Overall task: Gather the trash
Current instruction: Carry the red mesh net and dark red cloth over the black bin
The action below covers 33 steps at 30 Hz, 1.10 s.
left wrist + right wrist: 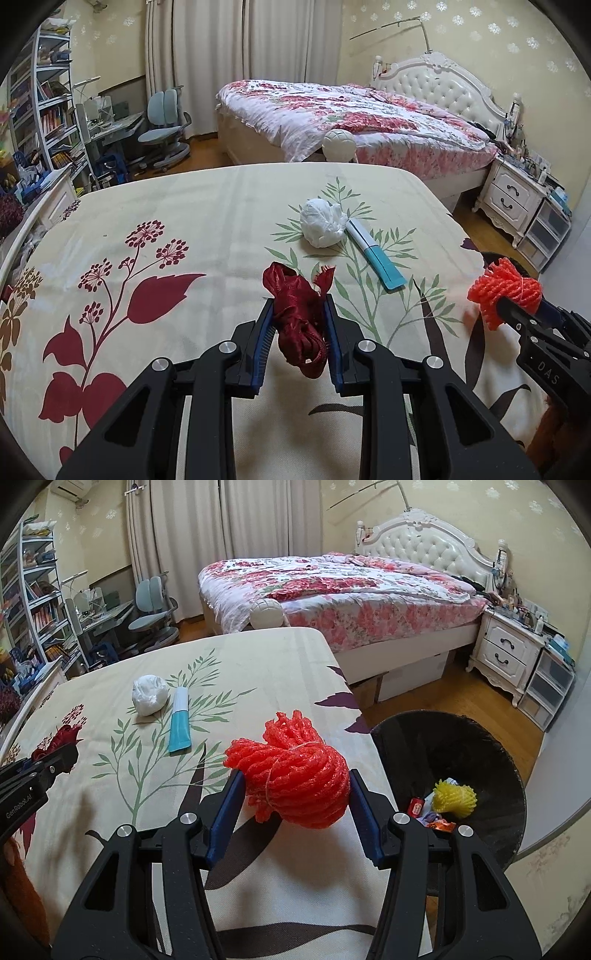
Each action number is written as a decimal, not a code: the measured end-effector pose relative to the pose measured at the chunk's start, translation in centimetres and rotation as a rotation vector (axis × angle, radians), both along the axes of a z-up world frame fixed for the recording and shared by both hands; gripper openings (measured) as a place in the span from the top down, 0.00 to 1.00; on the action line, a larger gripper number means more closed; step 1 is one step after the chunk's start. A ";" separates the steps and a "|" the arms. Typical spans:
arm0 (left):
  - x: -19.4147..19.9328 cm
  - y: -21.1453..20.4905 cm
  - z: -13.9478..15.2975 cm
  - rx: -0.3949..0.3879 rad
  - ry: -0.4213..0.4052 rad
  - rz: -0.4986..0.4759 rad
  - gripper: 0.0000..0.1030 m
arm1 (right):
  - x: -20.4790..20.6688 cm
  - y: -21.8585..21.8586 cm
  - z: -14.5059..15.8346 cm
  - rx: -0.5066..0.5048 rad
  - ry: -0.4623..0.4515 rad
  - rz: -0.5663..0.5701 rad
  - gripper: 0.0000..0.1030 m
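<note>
My left gripper (299, 301) is shut on a crumpled dark red ribbon (297, 317), lifted above the flower-print bed cover (147, 206). My right gripper (295, 775) is shut on an orange foam net bundle (295, 775), held over the cover's right side; the same bundle (502, 291) shows at the right of the left wrist view. On the cover lie a white crumpled wad (323, 221) and a white-and-teal tube (376, 253), the wad (149, 694) and tube (180, 720) also in the right wrist view. A black bin (424, 738) stands to the right, holding a yellow foam net (454, 797) and wrappers.
A second bed with a pink floral quilt (351, 114) stands beyond, with a white nightstand (506, 650) and plastic drawers (550, 690) to its right. A desk, grey chair (166, 125) and bookshelf (48, 107) fill the far left. Wooden floor (443, 690) lies between the beds.
</note>
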<state>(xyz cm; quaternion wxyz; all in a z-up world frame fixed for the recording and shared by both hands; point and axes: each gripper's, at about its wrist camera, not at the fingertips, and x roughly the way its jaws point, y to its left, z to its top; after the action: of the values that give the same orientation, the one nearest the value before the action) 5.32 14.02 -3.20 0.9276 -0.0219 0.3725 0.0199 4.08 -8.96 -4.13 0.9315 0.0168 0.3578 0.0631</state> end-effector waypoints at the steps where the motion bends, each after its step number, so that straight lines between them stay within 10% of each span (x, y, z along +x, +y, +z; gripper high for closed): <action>1: -0.1 0.0 0.1 0.000 -0.002 0.000 0.73 | -0.1 -0.2 0.1 0.002 -0.003 -0.004 0.47; 33: 1.6 -14.7 1.4 0.022 -0.071 -0.255 0.73 | -1.1 -12.4 0.6 -0.006 -0.040 -0.263 0.47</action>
<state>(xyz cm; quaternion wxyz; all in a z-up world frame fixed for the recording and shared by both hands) 6.88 -0.69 -1.77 0.9353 0.0352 0.3389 -0.0949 2.94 -21.32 -3.49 0.9388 0.0594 0.3339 -0.0605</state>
